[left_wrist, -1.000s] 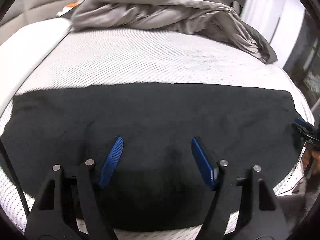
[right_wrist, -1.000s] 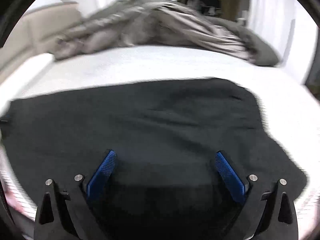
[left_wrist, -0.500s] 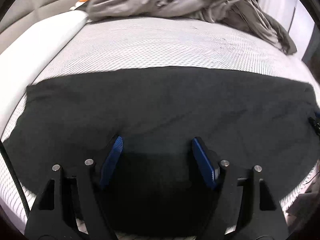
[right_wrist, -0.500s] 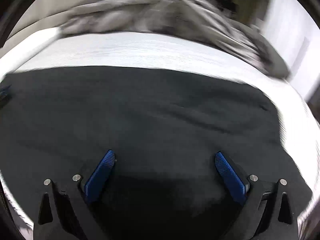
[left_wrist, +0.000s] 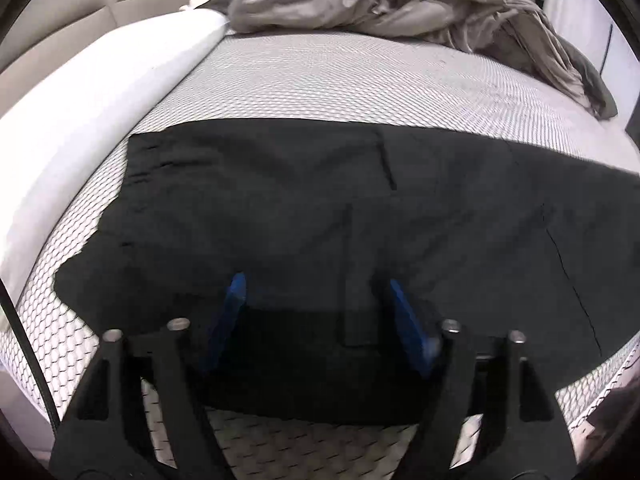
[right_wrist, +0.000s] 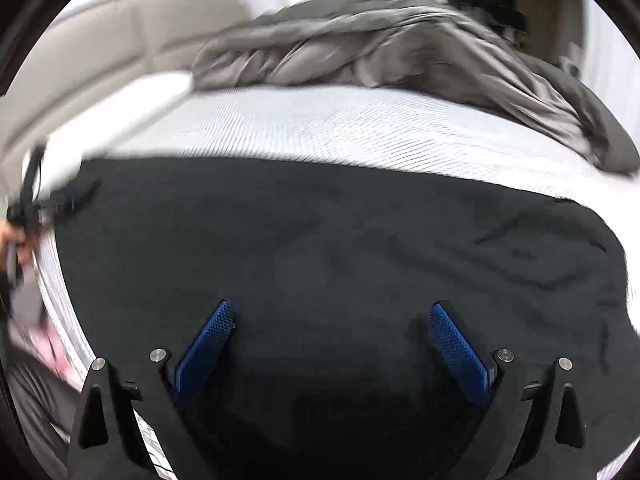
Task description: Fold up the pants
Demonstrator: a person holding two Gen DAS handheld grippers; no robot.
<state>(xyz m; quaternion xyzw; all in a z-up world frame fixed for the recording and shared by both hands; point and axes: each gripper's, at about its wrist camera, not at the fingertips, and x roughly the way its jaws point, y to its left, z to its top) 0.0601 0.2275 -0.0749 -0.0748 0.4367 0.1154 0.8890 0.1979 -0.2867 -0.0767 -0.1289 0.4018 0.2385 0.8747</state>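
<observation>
Pants (left_wrist: pixel 360 208): black, spread flat and lengthwise across the near part of the bed (left_wrist: pixel 340 80); the layers look doubled, leg on leg, though the dark cloth makes this uncertain.
Left gripper (left_wrist: pixel 316 312): jaws apart and just widened further, hovering over the near edge of the cloth; fabric lies below the blue pads, none pinched.
Right gripper (right_wrist: pixel 328 344): jaws wide apart, above the other stretch of the same garment; holding nothing.
Blanket (left_wrist: pixel 400 0): grey, crumpled at the far side, well apart from the pants.
Progress: judged early to middle. The garment is laid out and smoothed; the crosswise folds that shorten it are not yet made.
Remaining: grasp one end, carry it over the other, flatten.
</observation>
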